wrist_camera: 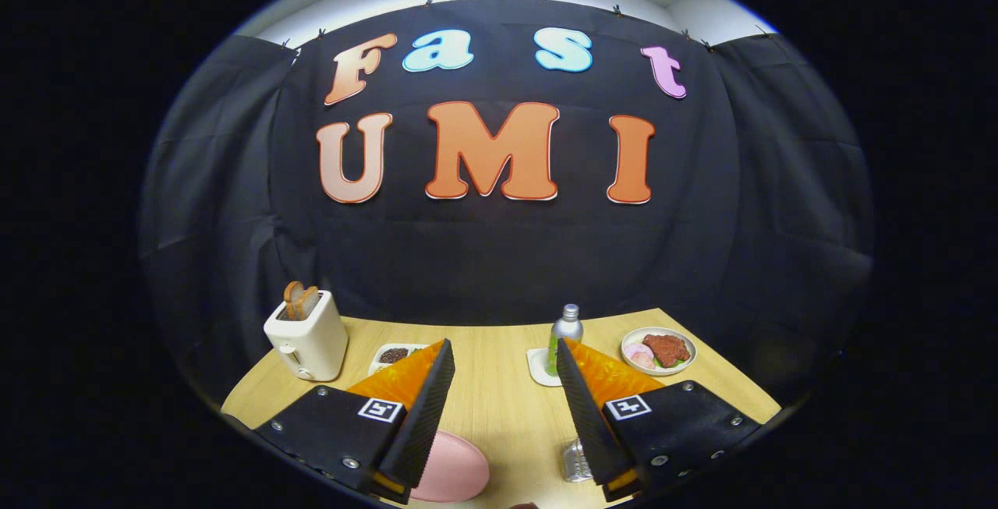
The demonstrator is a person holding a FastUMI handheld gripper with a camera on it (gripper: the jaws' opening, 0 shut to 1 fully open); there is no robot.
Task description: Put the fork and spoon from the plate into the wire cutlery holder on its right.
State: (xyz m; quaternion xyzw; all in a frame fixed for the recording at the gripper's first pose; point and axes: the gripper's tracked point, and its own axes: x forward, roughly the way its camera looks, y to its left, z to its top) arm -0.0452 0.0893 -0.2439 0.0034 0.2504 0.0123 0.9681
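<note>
Right now your hand-held gripper [505,384] is spread wide, grasping nothing, its 2 fingers apart over the bare tabletop [499,415]. Part of the pink plate [452,470] peeks out under the left finger, and part of the wire cutlery holder [577,462] under the right finger. Beyond the fingers stand a toaster [306,335], a bottle [565,334] and a dish of food [659,351].

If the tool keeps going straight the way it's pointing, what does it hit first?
Probably nothing close: the open tool has bare table between its fingers, and straight beyond lies the black cloth wall. The bottle stands just right of that line.
</note>
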